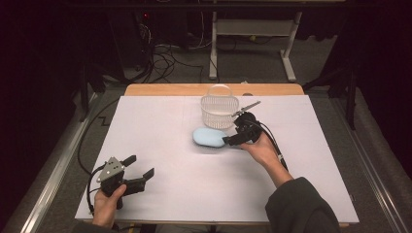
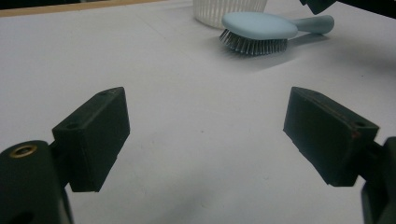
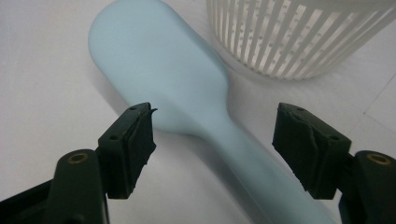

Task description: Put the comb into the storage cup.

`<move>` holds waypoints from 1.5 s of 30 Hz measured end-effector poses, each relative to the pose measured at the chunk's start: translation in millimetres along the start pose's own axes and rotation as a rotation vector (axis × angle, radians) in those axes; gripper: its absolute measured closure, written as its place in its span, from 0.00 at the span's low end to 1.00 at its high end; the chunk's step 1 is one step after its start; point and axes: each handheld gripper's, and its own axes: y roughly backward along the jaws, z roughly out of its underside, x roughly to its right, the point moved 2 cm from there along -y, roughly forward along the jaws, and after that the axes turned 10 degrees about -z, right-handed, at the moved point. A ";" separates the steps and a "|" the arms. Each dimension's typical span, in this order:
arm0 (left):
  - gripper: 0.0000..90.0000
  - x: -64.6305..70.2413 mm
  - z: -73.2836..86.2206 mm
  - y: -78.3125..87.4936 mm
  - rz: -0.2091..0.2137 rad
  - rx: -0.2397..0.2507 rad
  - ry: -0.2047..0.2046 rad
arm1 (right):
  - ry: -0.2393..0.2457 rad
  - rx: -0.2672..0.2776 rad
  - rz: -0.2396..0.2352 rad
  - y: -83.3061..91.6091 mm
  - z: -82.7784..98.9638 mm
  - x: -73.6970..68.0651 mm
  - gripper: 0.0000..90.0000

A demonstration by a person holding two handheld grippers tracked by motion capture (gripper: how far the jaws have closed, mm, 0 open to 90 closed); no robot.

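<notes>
Hairbrush, pale blue smooth plastic with an oval head and grey bristles facing down, lies mid-table just in front of the white slatted plastic basket near the far edge. Right gripper straddles its tapering handle, jaws spread, not touching. Left gripper, jaws apart and empty, sits near the front-left corner of the white table.

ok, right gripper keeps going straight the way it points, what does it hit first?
Most likely the light blue hairbrush: the right gripper is open, with the neck of the brush's handle lying between its jaws, so it would meet the wider brush head. The white slatted basket sits beyond and off to one side. Depth is uncertain.
</notes>
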 end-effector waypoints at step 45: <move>0.17 2.1 -0.5 -1.7 0.005 -0.003 -0.002 | 0.055 -0.193 0.005 -24.9 6.3 2.1 0.49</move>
